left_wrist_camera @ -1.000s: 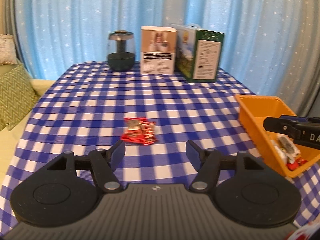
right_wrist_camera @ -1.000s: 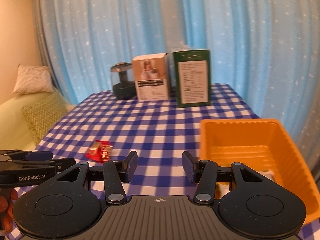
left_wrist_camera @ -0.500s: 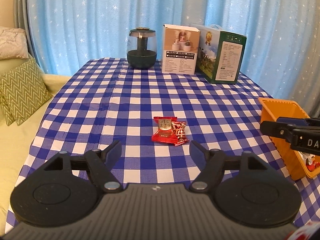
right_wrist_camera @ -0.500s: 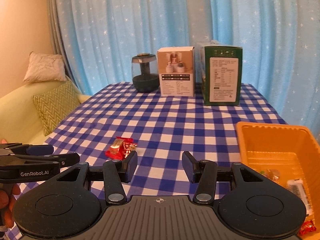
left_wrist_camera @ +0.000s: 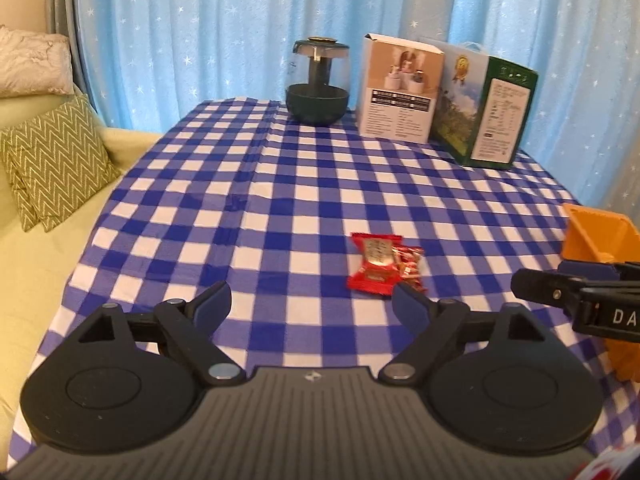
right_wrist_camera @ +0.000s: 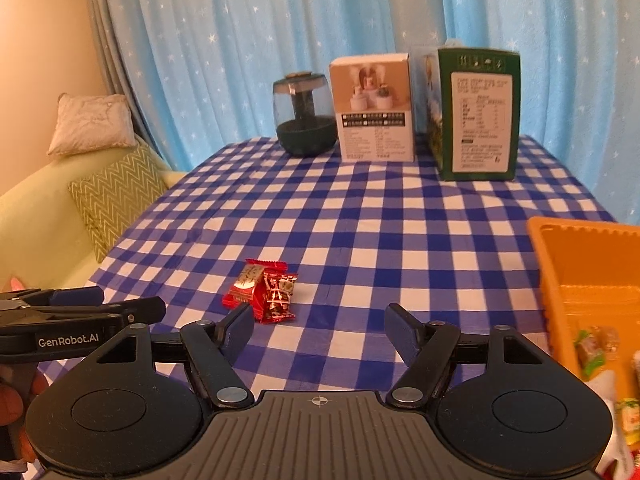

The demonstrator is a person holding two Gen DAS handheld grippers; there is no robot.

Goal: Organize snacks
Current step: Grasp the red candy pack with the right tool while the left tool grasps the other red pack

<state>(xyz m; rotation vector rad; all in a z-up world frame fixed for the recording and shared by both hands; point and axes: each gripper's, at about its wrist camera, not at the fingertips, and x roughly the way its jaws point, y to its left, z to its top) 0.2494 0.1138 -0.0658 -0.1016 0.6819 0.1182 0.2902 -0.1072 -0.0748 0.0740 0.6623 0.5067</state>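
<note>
Two red snack packets (left_wrist_camera: 380, 266) (right_wrist_camera: 262, 290) lie side by side on the blue checked tablecloth (left_wrist_camera: 304, 184) (right_wrist_camera: 380, 216). My left gripper (left_wrist_camera: 312, 300) hovers just short of them, its jaws opening and empty, the right fingertip close to the packets. My right gripper (right_wrist_camera: 318, 324) is also opening with nothing between its jaws; the packets lie just beyond its left fingertip. An orange bin (left_wrist_camera: 592, 236) (right_wrist_camera: 592, 264) at the right holds several wrapped snacks (right_wrist_camera: 596, 350). Each gripper shows in the other's view: the right gripper (left_wrist_camera: 576, 300), the left gripper (right_wrist_camera: 76, 316).
At the table's far edge stand a dark glass jar (left_wrist_camera: 318, 80) (right_wrist_camera: 304, 116), a white box (left_wrist_camera: 400, 90) (right_wrist_camera: 376, 108) and a green box (left_wrist_camera: 488, 108) (right_wrist_camera: 476, 114). A sofa with patterned cushions (left_wrist_camera: 52, 164) (right_wrist_camera: 116, 196) borders the left side. Blue starred curtains hang behind.
Both grippers moved left over the table and their jaws widened. The red packets shifted right in both views; the orange bin slid toward the right edge.
</note>
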